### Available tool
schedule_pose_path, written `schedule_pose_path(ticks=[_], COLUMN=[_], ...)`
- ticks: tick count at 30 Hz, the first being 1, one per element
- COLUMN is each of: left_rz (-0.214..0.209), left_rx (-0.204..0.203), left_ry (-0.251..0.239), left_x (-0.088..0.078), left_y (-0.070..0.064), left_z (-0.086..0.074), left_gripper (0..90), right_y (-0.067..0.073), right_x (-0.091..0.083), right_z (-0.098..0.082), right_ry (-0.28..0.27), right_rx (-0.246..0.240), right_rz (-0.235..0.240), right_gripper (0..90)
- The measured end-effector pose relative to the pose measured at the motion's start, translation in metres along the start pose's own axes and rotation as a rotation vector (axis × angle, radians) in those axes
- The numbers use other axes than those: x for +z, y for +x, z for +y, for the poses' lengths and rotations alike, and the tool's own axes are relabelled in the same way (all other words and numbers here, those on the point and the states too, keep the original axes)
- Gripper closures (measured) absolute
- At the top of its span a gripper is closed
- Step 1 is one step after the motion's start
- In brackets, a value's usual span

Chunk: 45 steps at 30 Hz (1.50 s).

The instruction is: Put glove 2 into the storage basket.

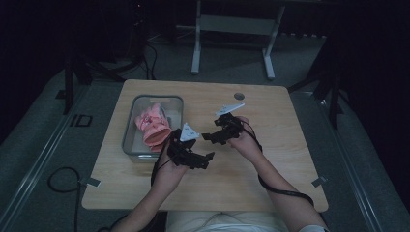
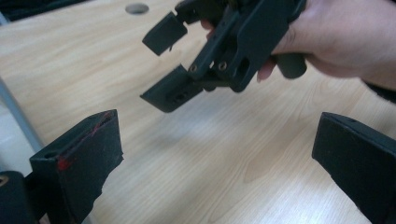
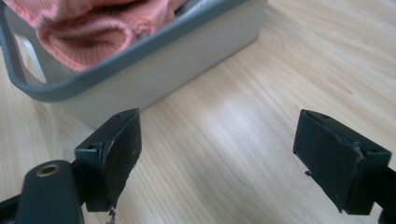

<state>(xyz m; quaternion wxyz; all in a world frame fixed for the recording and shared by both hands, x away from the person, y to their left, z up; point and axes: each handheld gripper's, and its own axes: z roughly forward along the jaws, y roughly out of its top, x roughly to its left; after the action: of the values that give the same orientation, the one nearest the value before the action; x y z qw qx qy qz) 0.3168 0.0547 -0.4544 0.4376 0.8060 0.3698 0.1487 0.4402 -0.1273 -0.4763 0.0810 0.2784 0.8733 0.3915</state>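
A grey bin (image 1: 129, 133) stands on the left part of the wooden table and holds a pink knitted cloth (image 1: 153, 126). My left gripper (image 1: 207, 161) hovers open just right of the bin's near corner, nothing between its jaws. My right gripper (image 1: 211, 130) is open too, a little farther back, pointing left toward the bin. In the left gripper view, my own gripper (image 2: 219, 158) spreads wide over bare wood, and the right gripper (image 2: 167, 63) hangs open ahead in a hand (image 2: 336, 37). The right gripper view has the gripper (image 3: 229, 156) open before the bin (image 3: 154, 51) and cloth (image 3: 79, 32).
The table (image 1: 270, 159) has a round hole (image 1: 239, 95) near its far edge, also visible as the hole (image 2: 137, 8) in the left gripper view. A cable (image 1: 285, 191) trails from the right gripper along the forearm. A metal frame (image 1: 232, 24) stands on the floor beyond.
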Motion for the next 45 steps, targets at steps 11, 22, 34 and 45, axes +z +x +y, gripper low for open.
schedule_pose_path(ticks=[11, 22, 34, 45], left_rz=[0.019, 0.027, 0.002, 0.006], left_rx=[0.044, 0.049, 0.085, 0.09], left_ry=[0.036, 0.071, 0.093, 0.103], left_x=[0.023, 0.046, 0.061, 0.066], left_y=[-0.012, -0.014, -0.019, -0.018], left_z=[-0.018, -0.046, -0.063, -0.071], left_gripper=[1.4, 1.3, 1.3, 1.3], right_y=[-0.009, -0.015, -0.012, -0.013], right_x=[0.01, 0.017, 0.016, 0.008], right_z=[-0.026, -0.052, -0.075, -0.094], right_ry=[0.022, 0.035, 0.031, -0.005], right_rx=[0.024, 0.055, 0.049, 0.043], right_rz=[-0.019, -0.042, -0.067, -0.08], right_gripper=[15.0, 14.3, 14.1, 14.1])
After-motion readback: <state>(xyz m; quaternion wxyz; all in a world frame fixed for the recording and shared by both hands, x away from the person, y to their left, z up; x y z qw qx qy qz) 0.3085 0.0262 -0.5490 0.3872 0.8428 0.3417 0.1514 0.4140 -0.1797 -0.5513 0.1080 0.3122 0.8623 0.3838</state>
